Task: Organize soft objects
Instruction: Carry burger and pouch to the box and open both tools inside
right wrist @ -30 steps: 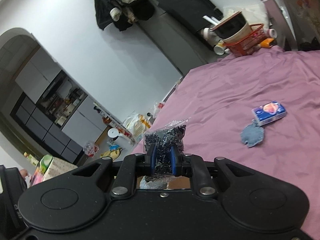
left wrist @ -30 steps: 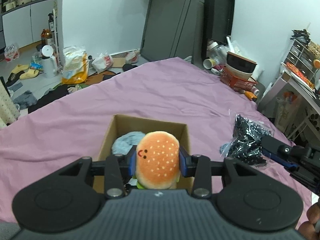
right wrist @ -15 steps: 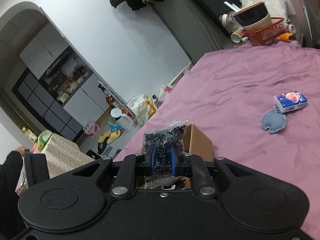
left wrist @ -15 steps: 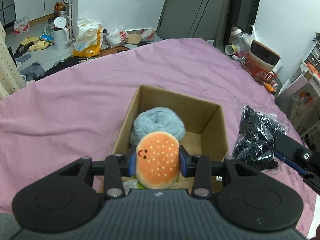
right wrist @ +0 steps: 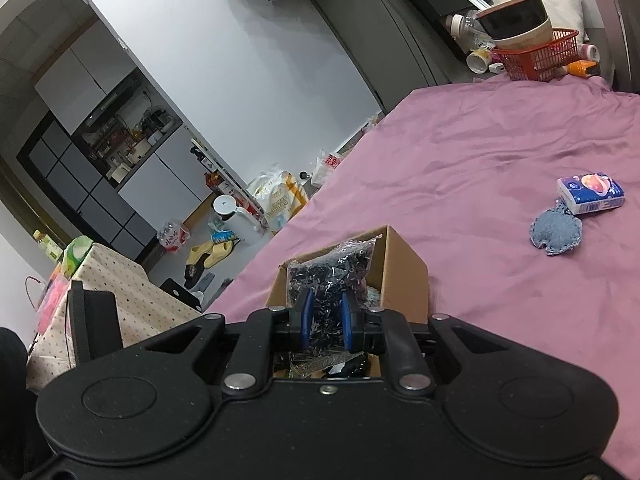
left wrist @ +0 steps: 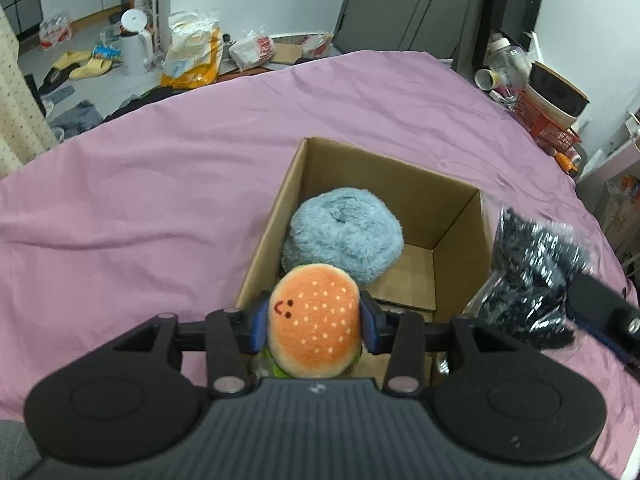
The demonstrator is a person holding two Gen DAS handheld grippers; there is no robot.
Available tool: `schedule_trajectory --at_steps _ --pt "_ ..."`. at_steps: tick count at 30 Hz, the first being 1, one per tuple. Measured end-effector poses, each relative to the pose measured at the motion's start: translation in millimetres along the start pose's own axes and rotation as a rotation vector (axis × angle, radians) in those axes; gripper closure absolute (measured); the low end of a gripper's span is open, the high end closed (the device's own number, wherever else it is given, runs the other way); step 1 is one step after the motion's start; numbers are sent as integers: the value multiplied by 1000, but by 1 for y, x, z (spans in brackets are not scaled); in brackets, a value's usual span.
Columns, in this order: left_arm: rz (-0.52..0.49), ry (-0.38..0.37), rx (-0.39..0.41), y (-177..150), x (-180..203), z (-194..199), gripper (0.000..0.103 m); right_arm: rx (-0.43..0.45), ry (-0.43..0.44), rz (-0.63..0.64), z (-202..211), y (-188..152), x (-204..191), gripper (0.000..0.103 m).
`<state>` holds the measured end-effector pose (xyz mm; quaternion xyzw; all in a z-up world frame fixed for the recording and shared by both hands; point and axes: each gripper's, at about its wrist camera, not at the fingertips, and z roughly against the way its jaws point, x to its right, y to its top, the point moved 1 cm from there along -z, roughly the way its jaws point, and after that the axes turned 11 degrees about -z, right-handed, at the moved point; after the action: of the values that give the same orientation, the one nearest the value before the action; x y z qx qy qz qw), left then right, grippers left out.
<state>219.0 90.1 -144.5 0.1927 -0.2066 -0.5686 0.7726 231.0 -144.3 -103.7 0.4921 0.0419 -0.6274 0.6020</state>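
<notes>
Your way into the cardboard box (left wrist: 404, 184) is half blocked: the blue fluffy roll (left wrist: 344, 236) fills its left side at frame centre, leaving bare floor at the right. Pink bedsheet (left wrist: 160, 184) lies open left and above.

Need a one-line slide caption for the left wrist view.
Left gripper, jaws just opening, holds burger plush over cardboard box containing blue fluffy item.
</notes>
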Motion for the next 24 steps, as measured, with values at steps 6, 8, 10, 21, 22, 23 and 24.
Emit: schedule_trajectory --at_steps 6,8,10,21,22,23,24 --pt "-43 9 67 10 5 21 41 -21 -20 11 -7 -5 0 88" --pt "-45 10 85 13 5 26 40 -28 -24 22 -8 -7 -2 88" --pt "-39 16 95 15 6 31 39 -36 -27 30 -10 -9 -3 88" --pt "-33 24 131 20 2 55 39 -130 -75 90 -25 -31 -11 85" --pt "-34 28 135 19 2 57 39 -138 -77 93 -24 -33 -12 82" --pt "-35 31 138 18 3 58 38 -146 -78 89 -23 -33 -13 81" --pt "-33 37 141 17 3 60 38 -148 -72 81 -21 -33 -13 79"
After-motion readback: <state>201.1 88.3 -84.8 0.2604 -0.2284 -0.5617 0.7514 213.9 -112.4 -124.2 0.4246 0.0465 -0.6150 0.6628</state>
